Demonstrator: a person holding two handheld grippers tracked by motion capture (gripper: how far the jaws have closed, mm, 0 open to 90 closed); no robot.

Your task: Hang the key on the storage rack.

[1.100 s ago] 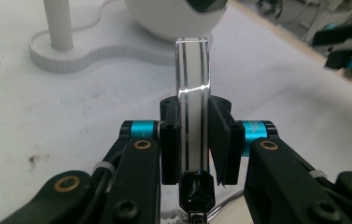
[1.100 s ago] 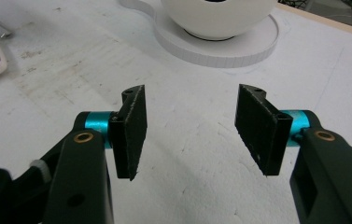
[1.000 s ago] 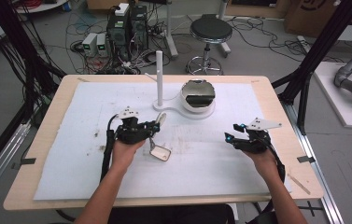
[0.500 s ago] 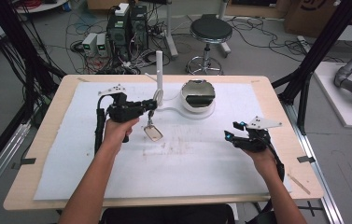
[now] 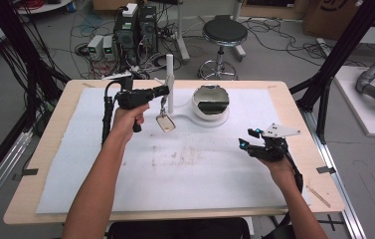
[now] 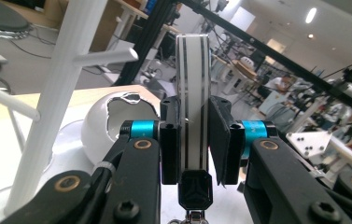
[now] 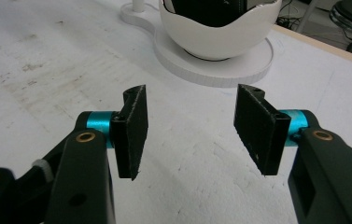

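The counter [image 5: 294, 104] carries a white sheet [image 5: 200, 169] and a white stand [image 5: 170, 82] with pegs beside an egg-shaped bowl [image 5: 211, 102]. The right tool [image 5: 244, 144] rests low over the sheet, its jaws apart and empty. The left tool [image 5: 165, 90] is clamped on a striped strap [image 6: 192, 93], lifted close beside the stand; a small tag [image 5: 165, 123] hangs below it.

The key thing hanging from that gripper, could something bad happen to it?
Maybe. The left gripper pinches only the flat strap, and the keychain dangles free below it, so it could swing or slip out. The white peg stand is right beside it, so the dangling part might bump a peg and miss hooking on. The right gripper is open and far off, so it couldn't catch a drop.
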